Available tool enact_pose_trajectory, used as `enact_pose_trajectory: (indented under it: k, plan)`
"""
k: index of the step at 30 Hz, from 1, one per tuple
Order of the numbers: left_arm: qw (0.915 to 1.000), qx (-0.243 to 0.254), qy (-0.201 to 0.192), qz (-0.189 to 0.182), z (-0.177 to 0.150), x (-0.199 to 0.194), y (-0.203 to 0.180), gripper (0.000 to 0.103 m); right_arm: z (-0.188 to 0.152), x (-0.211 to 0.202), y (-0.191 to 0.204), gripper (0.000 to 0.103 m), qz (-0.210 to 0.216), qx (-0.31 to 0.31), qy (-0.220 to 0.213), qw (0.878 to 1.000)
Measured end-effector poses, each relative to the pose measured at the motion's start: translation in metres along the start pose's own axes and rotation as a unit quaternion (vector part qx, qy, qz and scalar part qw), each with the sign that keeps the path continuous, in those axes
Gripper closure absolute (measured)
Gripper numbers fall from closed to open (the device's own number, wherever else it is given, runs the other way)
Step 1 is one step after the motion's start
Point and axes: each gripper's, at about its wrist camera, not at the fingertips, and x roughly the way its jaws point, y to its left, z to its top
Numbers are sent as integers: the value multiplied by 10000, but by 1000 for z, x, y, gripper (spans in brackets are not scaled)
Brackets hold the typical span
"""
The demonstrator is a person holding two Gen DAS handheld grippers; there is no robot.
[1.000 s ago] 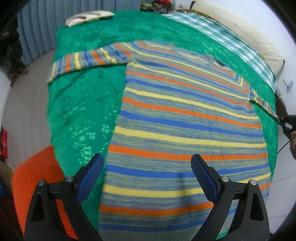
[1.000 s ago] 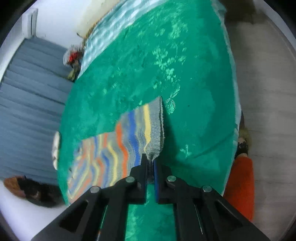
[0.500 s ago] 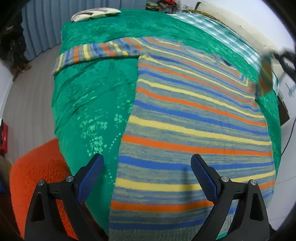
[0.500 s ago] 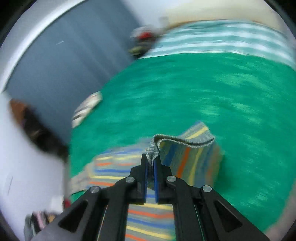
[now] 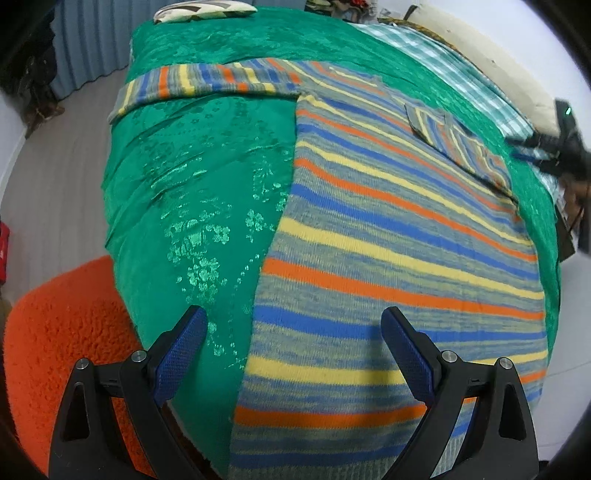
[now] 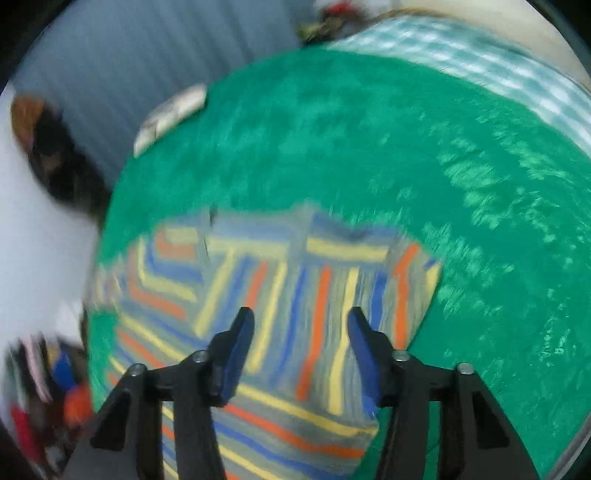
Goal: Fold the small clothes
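A striped sweater (image 5: 388,236) in blue, yellow, orange and grey lies flat on the green bedspread (image 5: 199,177). Its left sleeve (image 5: 207,79) stretches out to the left. Its right sleeve (image 5: 458,144) lies folded over the body. My left gripper (image 5: 291,339) is open and empty above the sweater's hem and left edge. My right gripper (image 6: 301,336) is open and empty just above the folded sleeve (image 6: 314,288); that view is blurred. The right gripper also shows in the left wrist view (image 5: 554,147) at the far right.
An orange shaggy rug (image 5: 62,332) lies on the floor at the bed's near left. A patterned pillow (image 5: 203,7) sits at the far end. A checked blanket (image 5: 443,66) and a cream headboard cushion (image 5: 491,55) run along the right. Grey curtains (image 6: 129,74) hang behind.
My right gripper carried the right sleeve over onto the sweater body, then opened and let it go. My left gripper drifted slightly left, still open.
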Motion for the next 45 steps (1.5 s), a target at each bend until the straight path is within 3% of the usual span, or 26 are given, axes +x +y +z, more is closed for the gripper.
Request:
enact_pose_trajectory:
  k: [2, 4, 5, 6, 8, 9, 12, 15, 18, 22, 26, 31, 35, 37, 41, 43, 45]
  plan:
    - [10000, 58, -5, 30, -2, 0, -3, 7, -17, 24, -2, 63, 1, -226, 333, 9992]
    - [9999, 141, -19, 61, -3, 1, -6, 7, -36, 57, -20, 86, -760, -470, 843, 9924]
    - [9998, 183, -26, 90, -4, 1, -7, 7, -41, 59, -30, 99, -909, -450, 829, 9914]
    - [9996, 234, -31, 125, -5, 1, -8, 7, -42, 52, -39, 100, -874, -319, 678, 9934]
    - [9993, 317, -40, 174, -6, 2, -11, 7, -37, 34, -50, 89, -1214, -34, 464, 9915]
    - [9992, 353, -50, 184, -6, 2, -14, 7, -28, 24, -49, 89, -1259, -87, 276, 9916]
    - [9990, 413, -84, 160, -5, 3, -19, 7, -1, 20, -41, 89, -1001, -259, 37, 9946]
    - [9982, 536, -73, 245, -8, 4, -23, 7, 22, 52, -43, 86, -941, -273, 136, 9951]
    - [9971, 676, -75, 347, -12, 3, -27, 7, 15, 92, -60, 85, -1260, 4, 575, 9904]
    - [9947, 940, -230, 334, -15, -3, -36, 7, 5, 65, -51, 79, -1581, 126, 108, 9873]
    - [9919, 1194, -366, 229, -18, -8, -48, 7, -31, 15, -10, 70, -1147, -328, -65, 9928]
    - [9883, 1502, -202, 155, -27, 1, -60, 6, -125, -34, 67, 62, -744, -820, -242, 9936]
    - [9861, 1642, -149, 216, -34, 5, -62, 5, -203, -56, 109, 57, -649, -548, -440, 9954]
    - [9860, 1653, -125, 178, -37, 4, -61, 4, -240, -58, 126, 57, -552, -69, -569, 9968]
    - [9875, 1577, 0, 82, -39, 4, -53, 1, -272, -49, 146, 57, -361, 199, -322, 9986]
    - [9877, 1561, 22, 68, -41, 6, -52, 1, -271, -51, 154, 57, -600, 34, -343, 9976]
    - [9877, 1562, 19, 104, -42, 6, -54, 1, -267, -61, 160, 45, -869, -30, -560, 9946]
